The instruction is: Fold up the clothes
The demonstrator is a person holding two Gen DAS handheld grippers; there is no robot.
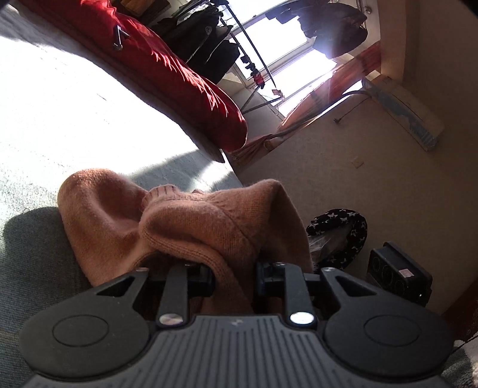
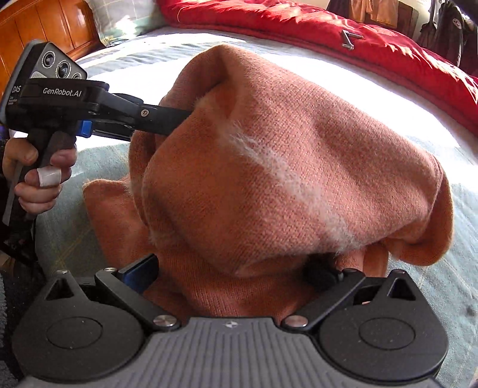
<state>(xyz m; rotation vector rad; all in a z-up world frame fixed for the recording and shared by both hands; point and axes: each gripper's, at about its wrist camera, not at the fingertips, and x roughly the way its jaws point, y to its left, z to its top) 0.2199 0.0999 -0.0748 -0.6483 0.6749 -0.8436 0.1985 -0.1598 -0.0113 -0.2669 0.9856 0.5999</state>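
- Sweater (image 2: 269,167): an orange knitted pullover lying bunched on the bed (image 2: 448,226), just in front of the red quilt (image 2: 328,27); part of it is lifted into a hump.
- Left tongs (image 1: 234,265): clenched on a fold of the sweater; cloth fills the gap between the jaws, and in the right wrist view the fingers (image 2: 167,119) run into the knit at the side of the hump facing the headboard (image 2: 38,24).
- Right tongs (image 2: 239,268): released, jaws spread wide; sweater cloth lies between them, but the pads do not appear to press on it.
- Handling, as a judgement: soft, light, limp and fuzzy; it will sag and stretch under pull rather than hold shape; not fragile, though the loose knit may snag.
- Recommended hold: the thicker ribbed hem or the shoulder seam, one pair of tongs on each side of the sweater; lay it flat on the bed before folding.
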